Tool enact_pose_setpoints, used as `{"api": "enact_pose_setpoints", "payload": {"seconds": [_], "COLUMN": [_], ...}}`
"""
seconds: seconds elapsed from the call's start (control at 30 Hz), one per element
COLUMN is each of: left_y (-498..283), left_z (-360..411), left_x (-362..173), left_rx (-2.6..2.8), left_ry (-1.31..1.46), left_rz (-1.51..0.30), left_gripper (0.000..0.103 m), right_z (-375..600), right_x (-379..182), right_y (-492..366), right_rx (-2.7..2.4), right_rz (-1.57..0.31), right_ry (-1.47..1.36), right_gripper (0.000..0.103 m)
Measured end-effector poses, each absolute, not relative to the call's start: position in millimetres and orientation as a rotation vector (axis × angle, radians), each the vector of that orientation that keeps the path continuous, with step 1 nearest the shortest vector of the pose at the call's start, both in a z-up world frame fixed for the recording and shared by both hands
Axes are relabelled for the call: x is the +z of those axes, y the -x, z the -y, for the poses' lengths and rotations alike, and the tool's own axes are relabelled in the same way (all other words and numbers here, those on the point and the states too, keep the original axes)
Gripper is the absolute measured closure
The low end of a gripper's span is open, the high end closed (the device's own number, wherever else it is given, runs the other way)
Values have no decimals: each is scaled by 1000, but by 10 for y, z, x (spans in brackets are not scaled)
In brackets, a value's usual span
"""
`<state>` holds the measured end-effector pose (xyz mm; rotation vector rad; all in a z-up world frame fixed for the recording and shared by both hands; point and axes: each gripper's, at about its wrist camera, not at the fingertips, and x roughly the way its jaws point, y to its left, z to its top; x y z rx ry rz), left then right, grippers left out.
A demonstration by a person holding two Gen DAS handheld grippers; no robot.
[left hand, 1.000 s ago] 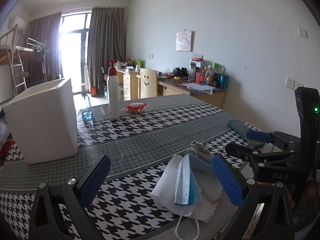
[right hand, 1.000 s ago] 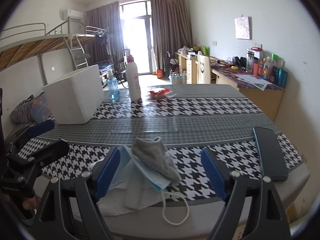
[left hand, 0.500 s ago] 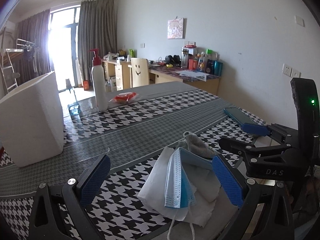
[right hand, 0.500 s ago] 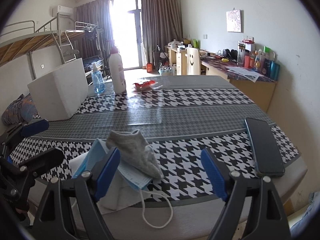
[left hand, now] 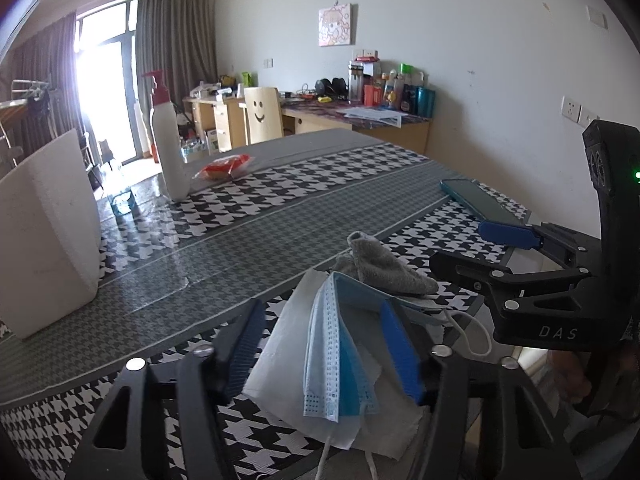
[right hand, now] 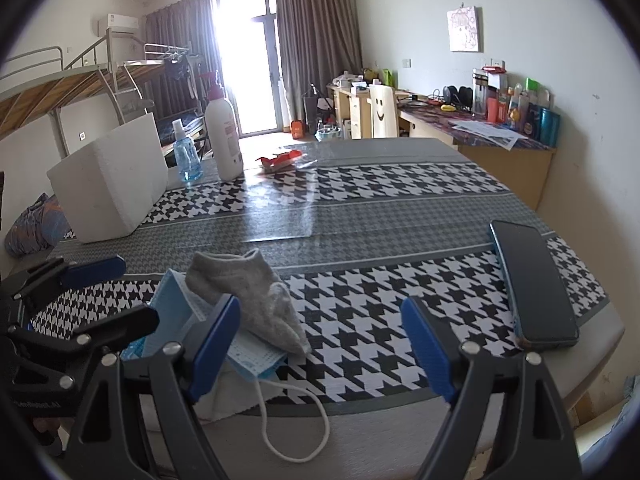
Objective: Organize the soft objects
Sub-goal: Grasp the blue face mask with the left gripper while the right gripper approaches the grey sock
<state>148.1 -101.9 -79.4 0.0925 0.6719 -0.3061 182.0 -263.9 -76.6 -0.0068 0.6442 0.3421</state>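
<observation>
A pile of soft things lies at the near table edge: a grey sock [left hand: 390, 268] [right hand: 256, 298] on top of a blue face mask [left hand: 336, 356] [right hand: 176, 312], over a white cloth [left hand: 280, 364] [right hand: 224, 396]. My left gripper [left hand: 324, 352] is open, its jaws partly closed around the mask and cloth, one on each side. My right gripper [right hand: 320, 344] is open just right of the sock; it also shows in the left wrist view [left hand: 480, 248]. A white foam box [left hand: 44, 232] [right hand: 112, 184] stands at the far left.
A phone [right hand: 532, 284] [left hand: 484, 200] lies near the right table edge. A white pump bottle [right hand: 224, 136], a blue spray bottle [right hand: 186, 156] and a red packet [right hand: 280, 160] stand at the far side. Desks and a chair are beyond the table.
My left gripper's jaws have narrowed around the mask and cloth. My right gripper has shifted right, so the sock now lies at its left finger.
</observation>
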Motion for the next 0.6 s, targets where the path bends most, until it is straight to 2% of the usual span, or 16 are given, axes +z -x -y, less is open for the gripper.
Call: {"api": "enact_pose_setpoints", "payload": {"seconds": [0.13,0.33,0.47,0.6], "left_y": [-1516,-1582,-1613,-1589], "left_z": [1046,1092,1098,1016], "left_x": [-853,-939,-974,-924], "left_rx": [-299,-293,-304,-314], "left_ry": [-98,-115,-111,-75], "left_rz": [-698,-739,-763,-752], "left_gripper": [65,74,98,99], "right_z": [2648,2693,2706,2703], "right_x": [-798,-825,-841,-857], "right_y": [-1823,-1825,-1828,-1848], "right_rx": [342,340,346,350], "right_rz": [-645,-647,-646,-655], "right_ry": [10,-5,-9,-13], "right_gripper": [17,17,17,17]}}
